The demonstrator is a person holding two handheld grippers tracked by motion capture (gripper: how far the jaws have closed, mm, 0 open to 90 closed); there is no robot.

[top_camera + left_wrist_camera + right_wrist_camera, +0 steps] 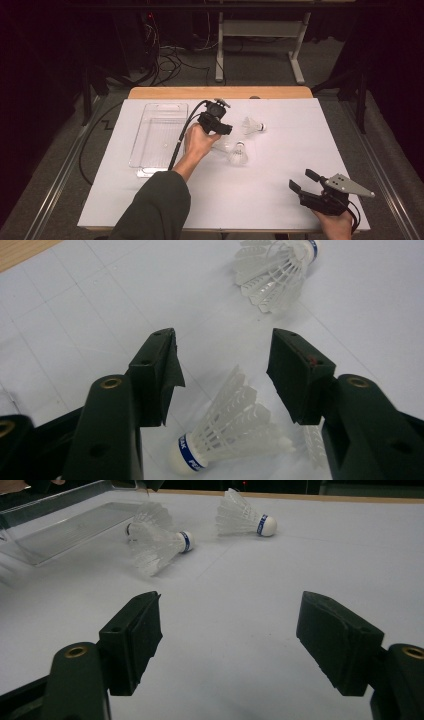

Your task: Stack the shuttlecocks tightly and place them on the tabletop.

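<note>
**Left gripper hovering open over a shuttlecock**

In the high view, the left gripper (227,129) is hanging just above the middle of the white table cover (280,200), held by the left hand (200,142) whose dark sleeve is coming in from the bottom edge. Its jaws are standing wide apart and are gripping nothing. In the left gripper view, a white feather shuttlecock (227,432) is lying on its side in the lower centre of the frame, below the gap between the jaws, with its blue-banded cork pointing to the lower left and its feathers fanning toward the right. Neither pad is pressing on it.

A second shuttlecock (275,270) is lying at the top of that same view, well apart from the jaws, cork toward the upper right. In the high view it is sitting right of the left gripper (254,126), while another shuttlecock (238,154) is resting just below and to the right of the hand.

A clear plastic tray (145,120) is sitting in the left part of the high view, close beside the left forearm.

The right gripper (306,181) is resting in the lower right of the high view, held by the right hand (334,222), well apart from the shuttlecocks. In the right gripper view its jaws are spread wide over bare white cover, holding nothing.
</note>
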